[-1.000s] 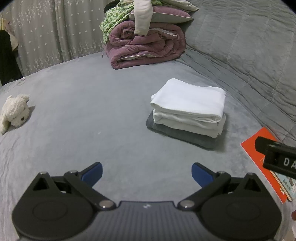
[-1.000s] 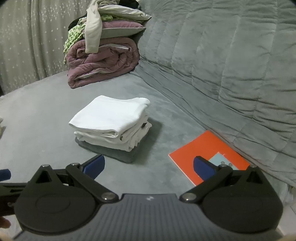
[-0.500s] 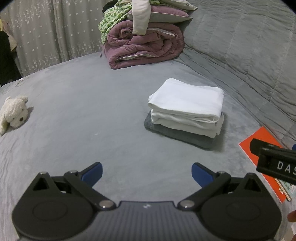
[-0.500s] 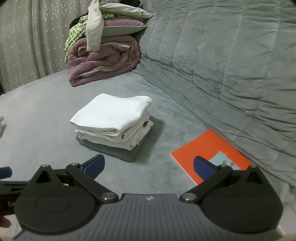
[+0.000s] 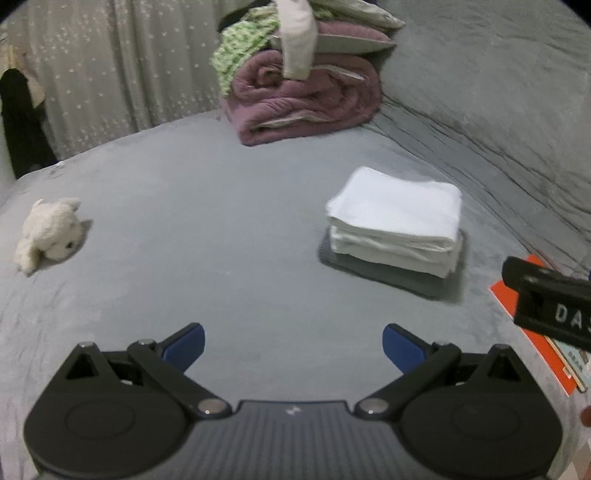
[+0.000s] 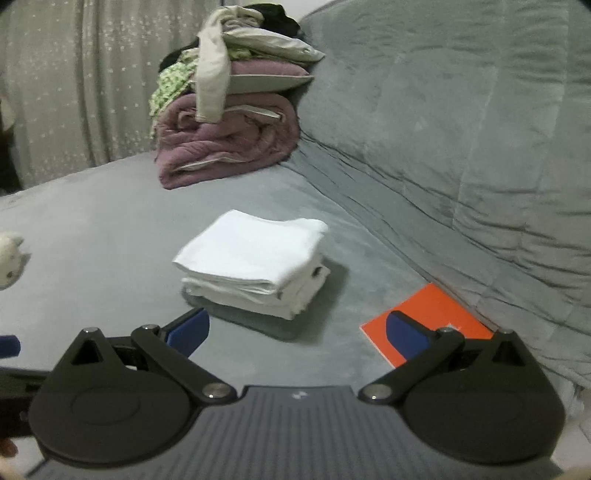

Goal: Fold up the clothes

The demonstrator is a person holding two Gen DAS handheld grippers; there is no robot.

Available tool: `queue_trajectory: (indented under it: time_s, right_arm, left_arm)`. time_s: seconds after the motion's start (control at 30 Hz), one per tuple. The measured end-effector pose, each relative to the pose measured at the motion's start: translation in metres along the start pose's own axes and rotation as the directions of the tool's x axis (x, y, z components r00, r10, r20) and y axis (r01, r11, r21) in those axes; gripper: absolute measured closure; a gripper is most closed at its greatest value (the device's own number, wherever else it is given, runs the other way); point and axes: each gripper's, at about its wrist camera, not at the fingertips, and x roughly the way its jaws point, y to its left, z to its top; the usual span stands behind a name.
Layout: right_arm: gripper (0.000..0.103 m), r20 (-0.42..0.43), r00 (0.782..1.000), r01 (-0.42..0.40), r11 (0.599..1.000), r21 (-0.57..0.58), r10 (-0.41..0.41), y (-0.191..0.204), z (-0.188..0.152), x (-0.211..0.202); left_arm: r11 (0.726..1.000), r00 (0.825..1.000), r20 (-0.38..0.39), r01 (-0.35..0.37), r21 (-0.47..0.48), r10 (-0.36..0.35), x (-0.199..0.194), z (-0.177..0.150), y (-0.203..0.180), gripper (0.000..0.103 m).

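A stack of folded white clothes (image 5: 397, 218) lies on a folded dark grey garment (image 5: 388, 273) on the grey bed. It also shows in the right wrist view (image 6: 255, 258). A heap of unfolded clothes (image 5: 291, 33) sits on a rolled mauve quilt (image 5: 303, 99) at the back, also in the right wrist view (image 6: 229, 74). My left gripper (image 5: 293, 345) is open and empty, low over the bed, short of the stack. My right gripper (image 6: 297, 332) is open and empty, just in front of the stack. Its body shows in the left wrist view (image 5: 550, 299).
A white plush toy (image 5: 48, 232) lies on the bed at the left. An orange book (image 6: 428, 317) lies right of the stack, by the quilted grey backrest (image 6: 461, 129). A dotted curtain (image 5: 110, 66) hangs behind the bed.
Both grippers have turned left and drawn slightly closer to the bedding pile, so the folded stack sits further right in both views. Both stay open and empty.
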Motion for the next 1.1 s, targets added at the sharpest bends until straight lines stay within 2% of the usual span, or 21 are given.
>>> queue_trajectory:
  time_s: [0.27, 0.57, 0.8, 1.1]
  right_arm:
    - [0.000, 0.037, 0.999, -0.001, 0.999, -0.053, 0.003, 0.027, -0.011, -0.064]
    - [0.000, 0.066, 0.998, 0.013, 0.998, -0.066, -0.008, 0.042, -0.033, -0.119]
    - [0.000, 0.053, 0.998, 0.017, 0.998, -0.053, -0.014, 0.045, -0.052, -0.136]
    - [0.000, 0.049, 0.999, 0.023, 0.999, -0.045, -0.021, 0.049, -0.064, -0.143]
  left_arm:
    - [0.999, 0.999, 0.032, -0.004, -0.048, 0.005, -0.060, -0.015, 0.037, 0.001]
    - [0.998, 0.999, 0.033, 0.031, -0.051, -0.030, -0.101, -0.049, 0.052, 0.001]
    - [0.998, 0.999, 0.022, 0.047, -0.047, -0.046, -0.116, -0.071, 0.058, 0.000]
    - [0.997, 0.998, 0.019, 0.062, -0.045, -0.061, -0.121, -0.082, 0.062, 0.001]
